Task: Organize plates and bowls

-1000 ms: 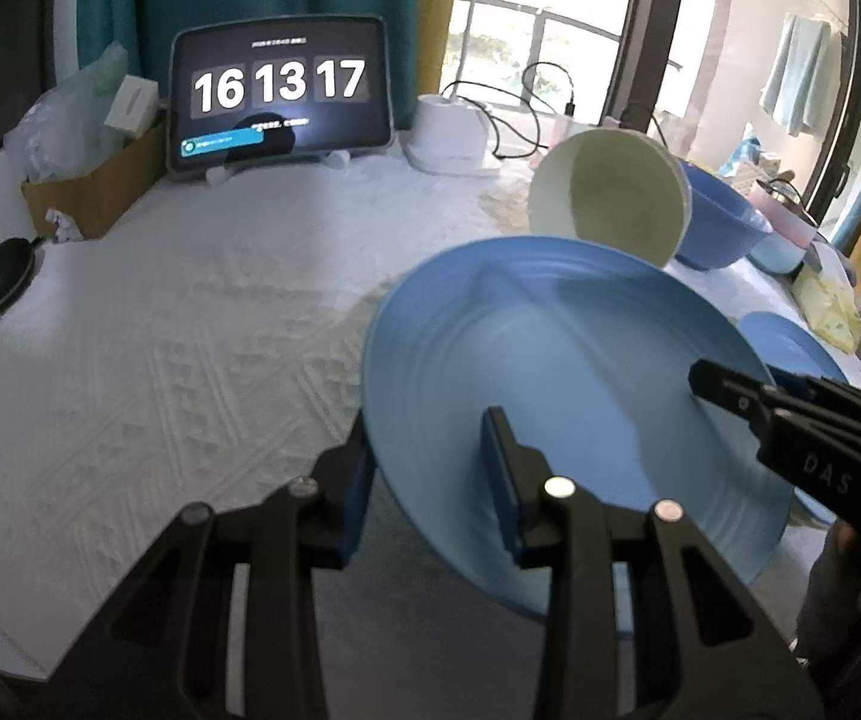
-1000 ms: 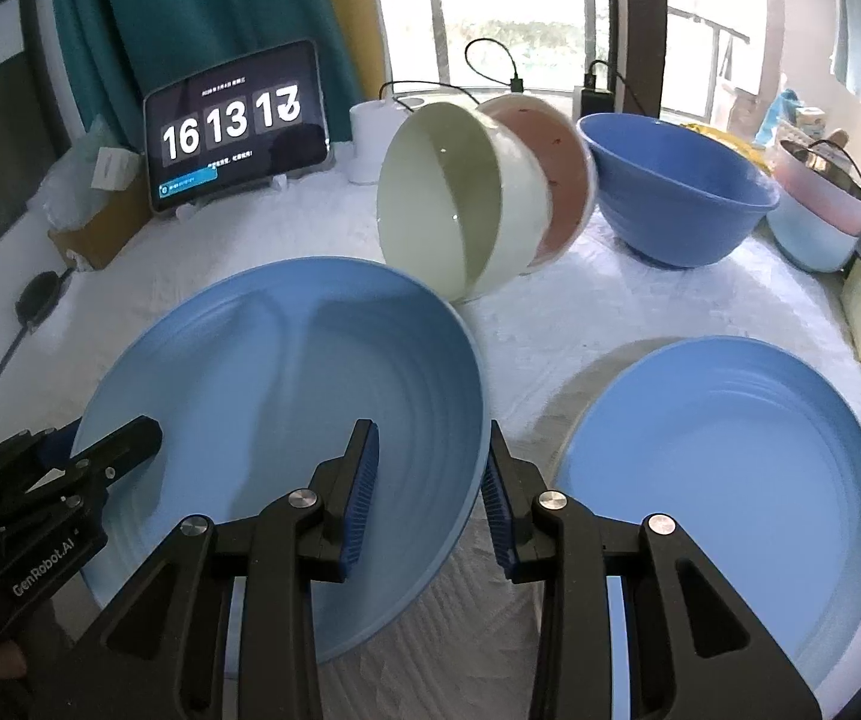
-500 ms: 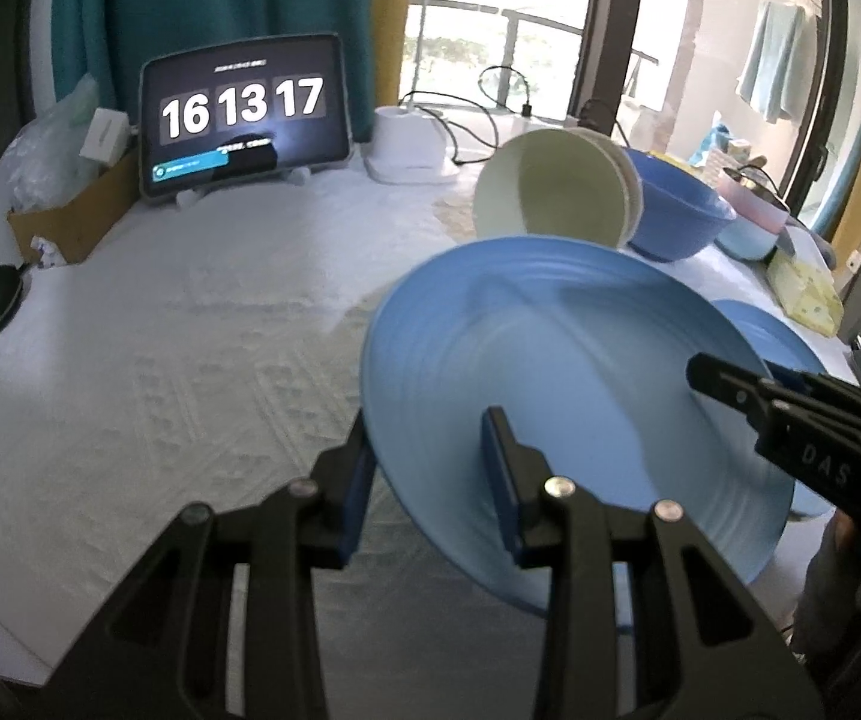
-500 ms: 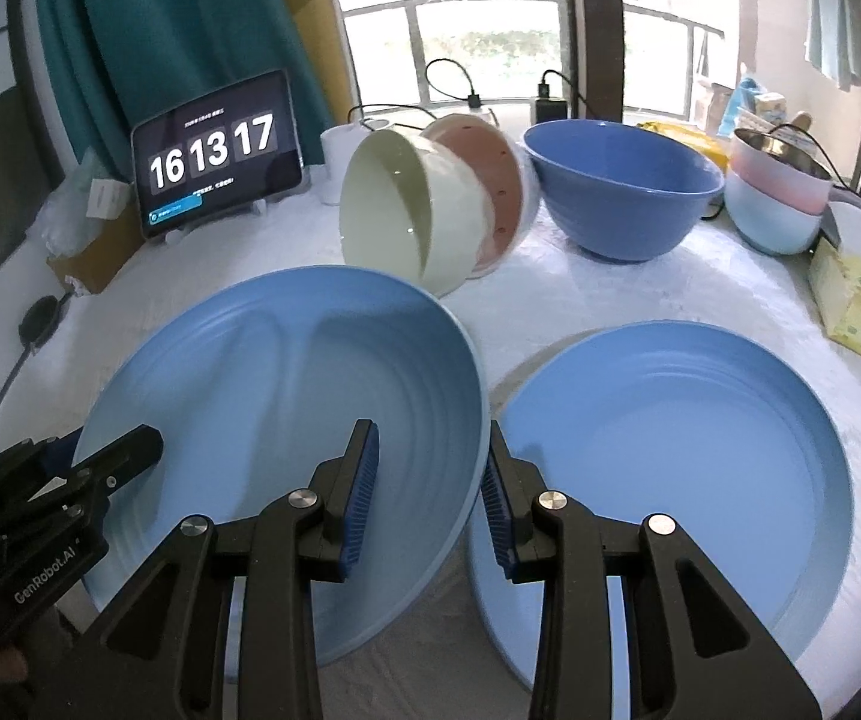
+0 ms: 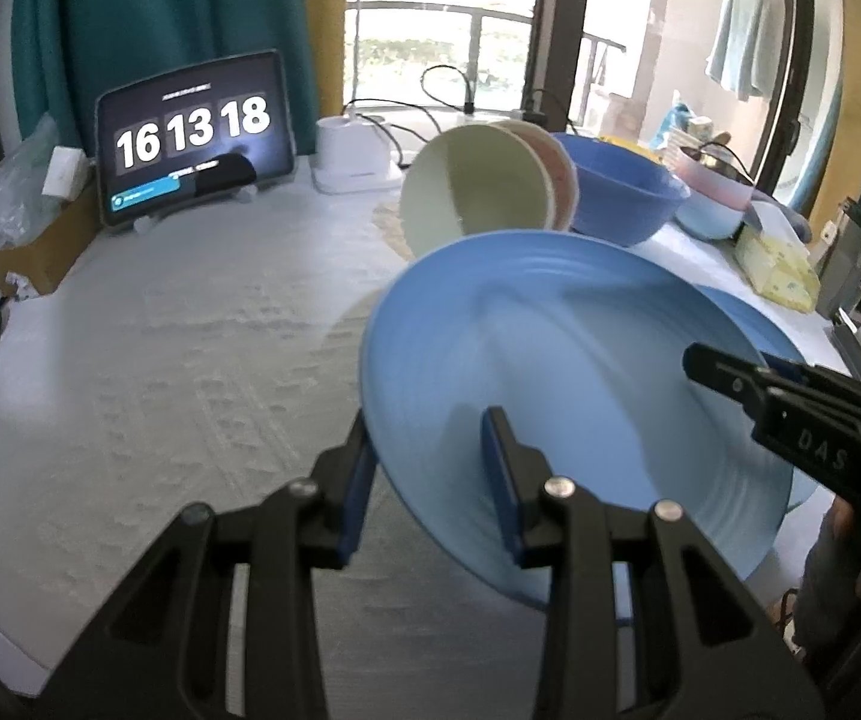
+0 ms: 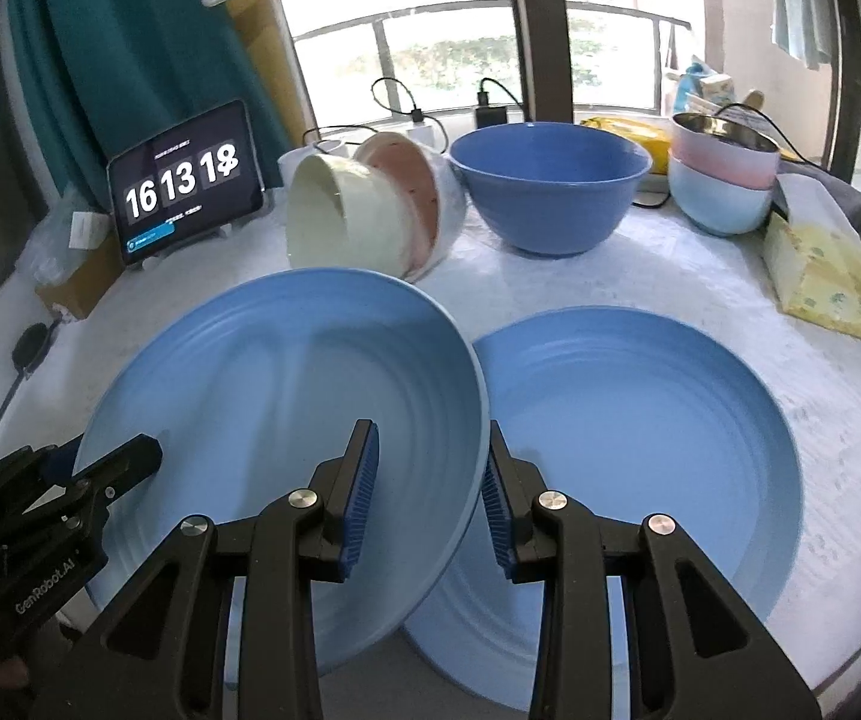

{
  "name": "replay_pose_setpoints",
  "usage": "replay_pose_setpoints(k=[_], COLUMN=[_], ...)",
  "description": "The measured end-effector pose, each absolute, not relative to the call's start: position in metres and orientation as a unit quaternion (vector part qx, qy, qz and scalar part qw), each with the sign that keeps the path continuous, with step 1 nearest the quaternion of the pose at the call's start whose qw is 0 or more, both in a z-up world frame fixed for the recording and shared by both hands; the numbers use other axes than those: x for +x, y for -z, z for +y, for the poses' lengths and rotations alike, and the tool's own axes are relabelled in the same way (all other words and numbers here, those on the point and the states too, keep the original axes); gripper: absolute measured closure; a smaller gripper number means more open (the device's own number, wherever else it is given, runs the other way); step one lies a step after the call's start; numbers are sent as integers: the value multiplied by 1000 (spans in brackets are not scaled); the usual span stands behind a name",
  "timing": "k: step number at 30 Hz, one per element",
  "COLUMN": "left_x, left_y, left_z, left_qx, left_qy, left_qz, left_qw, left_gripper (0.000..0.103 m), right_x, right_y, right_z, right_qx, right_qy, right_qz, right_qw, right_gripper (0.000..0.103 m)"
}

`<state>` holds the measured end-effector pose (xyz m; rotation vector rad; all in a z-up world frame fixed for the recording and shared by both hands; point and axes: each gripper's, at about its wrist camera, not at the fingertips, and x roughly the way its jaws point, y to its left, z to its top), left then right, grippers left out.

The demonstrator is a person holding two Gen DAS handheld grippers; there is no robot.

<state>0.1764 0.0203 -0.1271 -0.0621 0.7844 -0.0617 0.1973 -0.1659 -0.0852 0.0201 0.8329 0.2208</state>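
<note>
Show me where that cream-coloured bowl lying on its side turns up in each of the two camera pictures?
Left wrist view: cream bowl sits upper middle, just above the held blue plate.
Right wrist view: cream bowl sits upper left of middle, behind the same plate.
Shared landmark: the clock tablet, left of the bowl in both.

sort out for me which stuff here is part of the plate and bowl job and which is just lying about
Part of the job:
held blue plate
second blue plate on the table
tipped cream and pink bowls
big blue bowl
stacked pastel bowls

Just lying about:
clock tablet
tissue pack
cardboard box
white charger
</note>
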Motion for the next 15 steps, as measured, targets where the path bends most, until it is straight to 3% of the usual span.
replay_pose_setpoints(k=[15], left_x=[181], left_y=[125], left_z=[-24], left_qx=[-4], left_qy=[58], left_qz=[387], left_qw=[920], left_gripper=[67], right_x=[192], right_y=[83], right_z=[-212], right_qx=[35], right_qy=[-81], right_qz=[396], right_qw=[914], right_gripper=[67])
